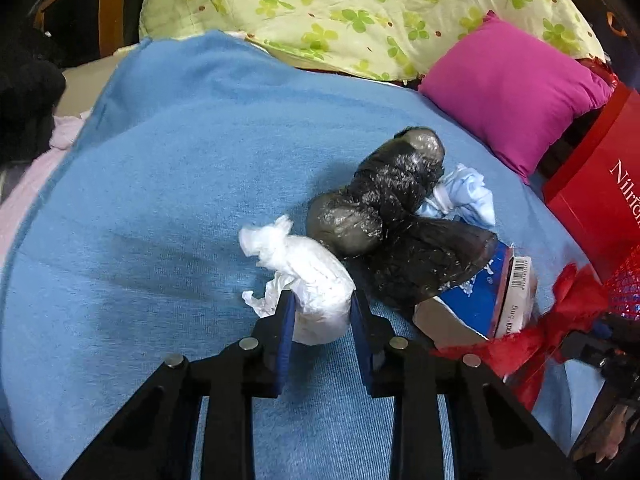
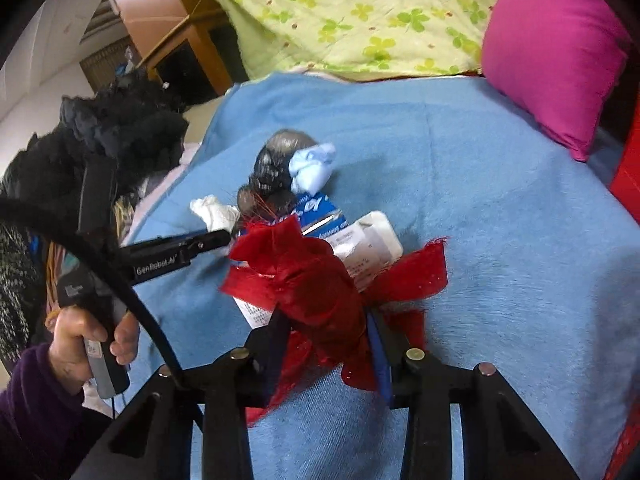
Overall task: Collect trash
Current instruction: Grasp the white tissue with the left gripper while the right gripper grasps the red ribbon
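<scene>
The left gripper point(image 1: 322, 312) has its jaws closed in on a white wad point(image 1: 316, 280) of crumpled plastic, a blue pad pressed to each side of it; the wad rests on the blue blanket point(image 1: 160, 200). The right gripper point(image 2: 326, 332) is clamped the same way on a red bow point(image 2: 316, 280) of shiny ribbon, whose loops spread out left and right past the pads.

Just beyond the bow lies a flattened blue and white box point(image 2: 360, 240) with a barcode on its end, and the bow covers its near part. In the right wrist view the left gripper reaches in from the left, held by a hand point(image 2: 80, 340) in a dark purple sleeve point(image 2: 32, 408).

Behind the wad and touching it sits a black bag point(image 1: 388, 208), lumpy and glossy, lying partly over the box. A pale blue crumple point(image 1: 464, 192) is tucked against the bag's far right side.

Farther back a pink cushion point(image 1: 512, 92) lies at the blanket's right edge, with a red carton point(image 1: 600, 176) beside it. A green clover-print quilt point(image 1: 360, 12) is heaped along the far side, and dark fuzzy clothing point(image 2: 120, 136) is piled off the blanket's left edge
</scene>
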The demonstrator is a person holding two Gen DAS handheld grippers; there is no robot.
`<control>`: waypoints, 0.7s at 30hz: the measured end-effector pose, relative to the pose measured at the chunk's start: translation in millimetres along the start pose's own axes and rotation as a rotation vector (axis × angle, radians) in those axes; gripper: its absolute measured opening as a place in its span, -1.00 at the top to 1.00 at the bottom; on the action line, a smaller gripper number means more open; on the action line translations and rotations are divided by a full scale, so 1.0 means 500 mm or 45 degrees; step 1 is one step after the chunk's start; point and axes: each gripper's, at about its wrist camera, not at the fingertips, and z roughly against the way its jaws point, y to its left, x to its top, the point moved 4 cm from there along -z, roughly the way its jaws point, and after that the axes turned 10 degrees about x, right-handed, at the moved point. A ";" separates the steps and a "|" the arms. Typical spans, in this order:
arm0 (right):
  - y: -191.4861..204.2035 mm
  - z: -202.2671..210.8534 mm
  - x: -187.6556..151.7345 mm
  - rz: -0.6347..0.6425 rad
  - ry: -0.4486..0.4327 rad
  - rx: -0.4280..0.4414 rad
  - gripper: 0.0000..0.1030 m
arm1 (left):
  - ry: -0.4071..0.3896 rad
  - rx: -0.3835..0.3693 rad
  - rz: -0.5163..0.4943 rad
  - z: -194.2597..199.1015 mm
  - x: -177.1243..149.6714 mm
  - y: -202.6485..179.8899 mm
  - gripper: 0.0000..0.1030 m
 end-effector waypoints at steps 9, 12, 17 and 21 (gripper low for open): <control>-0.029 0.096 0.010 -0.122 -0.160 0.030 0.23 | -0.122 0.006 -0.001 0.093 0.007 -0.004 0.45; -0.033 0.129 0.010 -0.131 -0.218 0.033 0.23 | -0.173 0.042 -0.030 0.129 0.006 -0.029 0.45; -0.034 0.182 0.007 -0.141 -0.311 0.011 0.23 | -0.199 0.071 -0.088 0.172 -0.011 -0.087 0.45; -0.045 0.218 -0.002 -0.165 -0.359 -0.013 0.23 | -0.262 0.094 -0.167 0.203 -0.017 -0.148 0.45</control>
